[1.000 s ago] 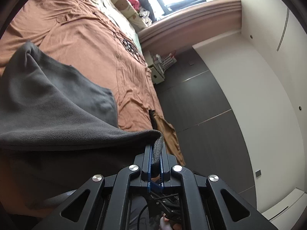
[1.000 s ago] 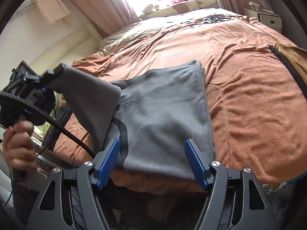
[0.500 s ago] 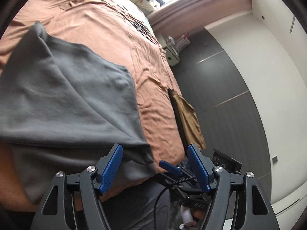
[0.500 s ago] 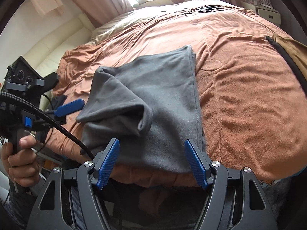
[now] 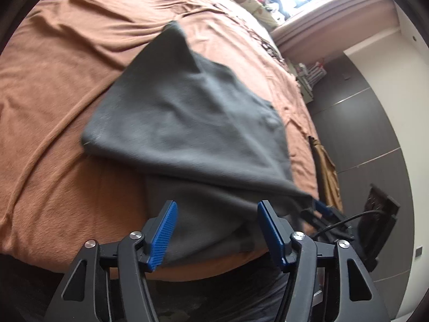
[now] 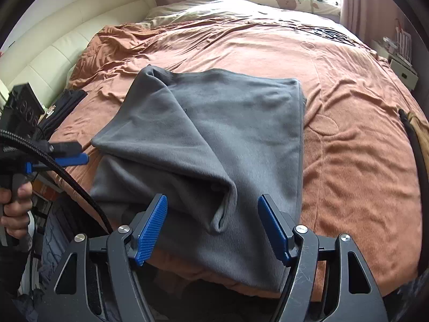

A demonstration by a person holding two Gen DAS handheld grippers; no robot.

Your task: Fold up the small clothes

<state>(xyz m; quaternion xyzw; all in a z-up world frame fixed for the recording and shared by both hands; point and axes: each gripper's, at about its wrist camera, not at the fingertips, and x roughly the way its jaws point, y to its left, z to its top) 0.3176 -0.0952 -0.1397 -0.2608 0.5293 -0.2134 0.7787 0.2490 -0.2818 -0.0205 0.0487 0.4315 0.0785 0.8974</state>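
My left tool (image 5: 215, 232) is wide open with nothing between its blue pads; a second ago it was pinched on a corner of the grey garment (image 5: 187, 123), and half a second ago it had already let go. My right tool (image 6: 213, 226) is open just as wide and empty, as it was in both earlier views. In the right wrist view my left tool (image 6: 68, 153) now sits off the bed's left near corner, apart from the cloth, in my left hand (image 6: 14, 209), lower than it was a second ago when it held the corner up.

The grey garment (image 6: 214, 139) lies on the bed (image 6: 356, 161) at its near edge, its front hem hanging a little over that edge between my right tool's pads. The flap I lifted a second ago is now laid diagonally across the lower layer, its loose corner curling up close to my right tool. The garment's long axis runs from the near edge away toward the window, with the far end narrower and a little bunched at its left corner. A dark folded item (image 6: 63, 107) rests on the bed's left edge beyond my left tool. Farther off, pillows (image 6: 289, 0) line the bed's far edge under the window.
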